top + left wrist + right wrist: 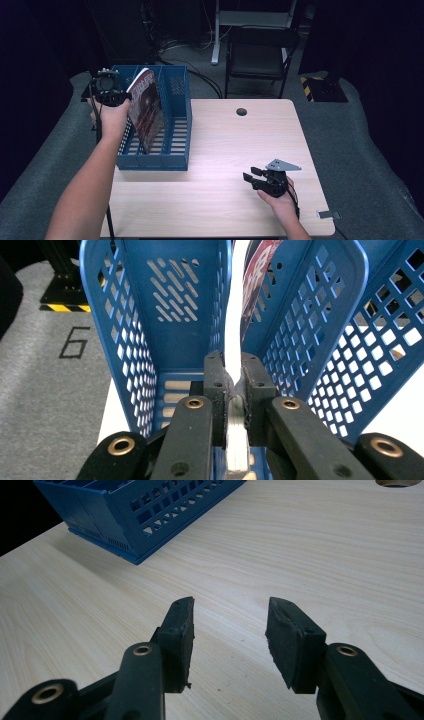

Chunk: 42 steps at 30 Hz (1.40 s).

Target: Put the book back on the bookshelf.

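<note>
L gripper (pixel 235 382) jaws clamped on thin book (pixel 234 330), edge-on, upright, w/in blue perforated file rack (pixel 165 315); grey floor at left

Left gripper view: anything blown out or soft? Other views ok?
Left gripper view: the book's page edge clips to white, and the gripper close to the lens is slightly soft. High view: dim, room nearly black around the table. Right gripper view: evenly lit, wood grain sharp.
</note>
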### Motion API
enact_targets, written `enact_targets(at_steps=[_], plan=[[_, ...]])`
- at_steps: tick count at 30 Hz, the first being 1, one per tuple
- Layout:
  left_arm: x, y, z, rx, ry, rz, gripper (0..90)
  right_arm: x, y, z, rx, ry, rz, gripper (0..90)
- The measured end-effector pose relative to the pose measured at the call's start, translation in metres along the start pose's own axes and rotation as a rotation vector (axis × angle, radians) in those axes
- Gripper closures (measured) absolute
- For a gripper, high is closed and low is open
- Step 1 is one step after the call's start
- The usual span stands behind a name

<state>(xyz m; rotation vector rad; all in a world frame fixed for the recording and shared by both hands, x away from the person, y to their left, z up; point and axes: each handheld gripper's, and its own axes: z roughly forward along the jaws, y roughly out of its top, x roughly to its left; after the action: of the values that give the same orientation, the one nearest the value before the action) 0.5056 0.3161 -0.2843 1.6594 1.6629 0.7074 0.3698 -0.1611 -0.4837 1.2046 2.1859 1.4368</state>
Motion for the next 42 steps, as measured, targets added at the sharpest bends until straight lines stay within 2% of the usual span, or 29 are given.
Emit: enact_targets(at_steps=[5,7,10,12,19,23,27,28,31,33,34,36,42], plan=[[0.003,0.001,0.000,0.027,-0.020,-0.004,82.3,0.000,0.000,0.000,-0.002,-0.001,0.001,53.9],[0.005,0.001,0.003,0.054,-0.028,0.001,79.9,0.000,0.000,0.001,-0.001,0.004,0.003,53.9],[0.005,0.001,0.006,0.065,-0.042,-0.004,77.0,0.000,0.000,0.001,0.000,0.004,0.001,53.9],[0.004,0.003,0.007,0.082,-0.049,0.004,77.0,-0.001,0.000,0.000,0.000,0.003,0.006,53.9],[0.003,0.012,0.007,0.093,-0.066,0.026,77.6,-0.001,0.000,-0.001,0.003,0.000,0.006,53.9],[0.005,0.017,0.009,0.121,-0.084,0.037,80.1,-0.001,0.000,-0.001,0.004,0.001,0.007,53.9],[0.007,0.021,0.012,0.144,-0.106,0.018,81.9,0.000,0.000,0.000,0.002,0.003,-0.001,53.9],[0.008,0.024,0.013,0.162,-0.118,0.031,81.9,0.000,0.000,0.000,0.002,0.003,-0.002,53.9],[0.007,0.026,0.014,0.172,-0.123,0.028,82.1,-0.001,0.000,0.000,0.000,0.003,0.000,53.9],[0.007,0.026,0.015,0.166,-0.125,0.021,83.7,-0.001,0.000,-0.001,0.004,0.004,0.006,53.9],[0.007,0.026,0.014,0.161,-0.108,0.026,84.0,-0.001,0.000,-0.001,0.005,0.004,0.005,53.9],[0.007,0.025,0.014,0.156,-0.102,0.026,84.2,-0.002,0.000,0.000,0.002,0.005,-0.003,53.9],[0.007,0.020,0.014,0.115,-0.071,-0.001,84.6,-0.002,0.000,-0.002,-0.004,0.003,0.002,53.9]])
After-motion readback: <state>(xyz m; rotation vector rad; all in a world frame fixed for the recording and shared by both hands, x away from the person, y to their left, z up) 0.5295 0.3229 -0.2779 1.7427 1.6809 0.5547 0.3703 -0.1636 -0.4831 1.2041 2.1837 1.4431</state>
